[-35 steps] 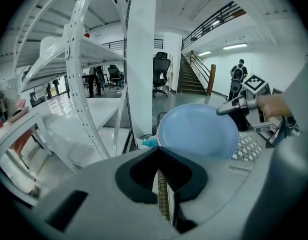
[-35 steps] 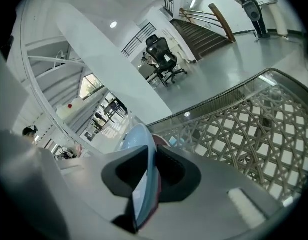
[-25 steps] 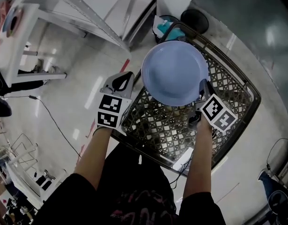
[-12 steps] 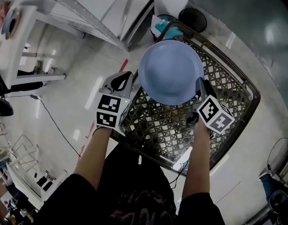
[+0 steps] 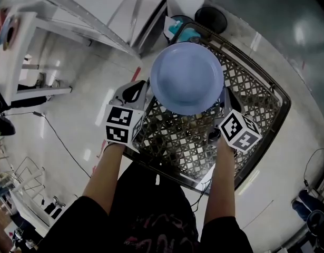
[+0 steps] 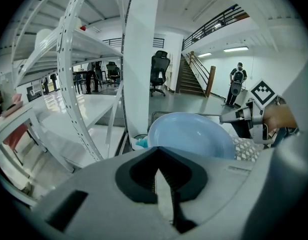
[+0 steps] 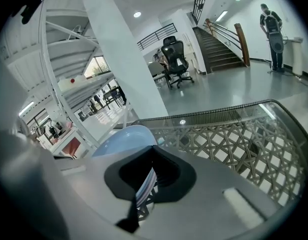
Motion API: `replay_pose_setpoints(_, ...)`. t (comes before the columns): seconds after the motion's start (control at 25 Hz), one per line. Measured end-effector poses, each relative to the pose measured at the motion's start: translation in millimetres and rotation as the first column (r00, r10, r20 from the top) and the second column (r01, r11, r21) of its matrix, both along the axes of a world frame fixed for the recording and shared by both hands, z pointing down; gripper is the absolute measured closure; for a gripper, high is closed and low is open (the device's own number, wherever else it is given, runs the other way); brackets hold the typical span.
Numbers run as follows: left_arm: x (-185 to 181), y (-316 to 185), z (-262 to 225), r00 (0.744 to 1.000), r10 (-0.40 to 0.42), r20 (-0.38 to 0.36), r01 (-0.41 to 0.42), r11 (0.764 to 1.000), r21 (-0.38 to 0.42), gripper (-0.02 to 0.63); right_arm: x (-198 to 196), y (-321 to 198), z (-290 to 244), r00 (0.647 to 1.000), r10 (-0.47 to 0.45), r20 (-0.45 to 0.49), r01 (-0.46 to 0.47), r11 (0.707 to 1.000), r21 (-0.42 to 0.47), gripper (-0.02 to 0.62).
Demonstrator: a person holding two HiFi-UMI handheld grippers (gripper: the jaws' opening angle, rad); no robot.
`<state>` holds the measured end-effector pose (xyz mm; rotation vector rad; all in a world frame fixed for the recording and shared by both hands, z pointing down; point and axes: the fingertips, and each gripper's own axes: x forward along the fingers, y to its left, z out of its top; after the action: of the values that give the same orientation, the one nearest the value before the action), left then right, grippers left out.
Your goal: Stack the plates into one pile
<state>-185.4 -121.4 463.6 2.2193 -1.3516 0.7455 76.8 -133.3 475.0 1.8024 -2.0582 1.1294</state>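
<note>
One blue plate point(image 5: 186, 78) hangs in the air over the far corner of the lattice counter point(image 5: 256, 107). The left tongs point(image 5: 143, 87) clench its left rim, and the right tongs point(image 5: 225, 95) have just closed on its right rim. Beyond the counter stands one bin point(image 5: 180, 20) holding something teal point(image 5: 186, 34), with a white shelf rack point(image 5: 98, 15) to the left.

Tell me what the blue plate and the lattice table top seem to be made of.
Blue plate: likely glazed ceramic or melamine; smooth, even colour, faint sheen.
Table top: dark woven lattice, probably rattan, under clear glass, since a lamp reflects on it.
</note>
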Motion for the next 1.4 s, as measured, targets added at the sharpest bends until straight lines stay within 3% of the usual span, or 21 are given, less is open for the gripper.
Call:
replay_pose_setpoints(0.2,11.9,2.0,2.2,0.998,0.055,0.014,-0.055,0.998,-0.005,0.611,0.7,11.0,-2.6,1.0,0.004,0.001,-0.004,1.0,0.015,0.584)
replay_pose_setpoints(0.4,18.7,-2.9,6.3,0.999,0.032,-0.031,-0.033,0.999,-0.03,0.611,4.1,18.7,-2.9,1.0,0.002,-0.002,-0.002,1.0,0.028,0.584)
replay_pose_setpoints(1.0,108.6,3.9,9.9,0.968,0.241,-0.076,-0.244,0.969,-0.029,0.611,64.5,81.3,-1.4,0.988,0.126,-0.092,-0.125,0.992,0.014,0.584)
replay_pose_setpoints(1.4,118.8,11.7,-24.5,0.96,0.263,-0.096,-0.261,0.965,0.03,0.611,70.9,102.5,-39.6,0.982,0.145,-0.123,-0.135,0.987,0.088,0.584)
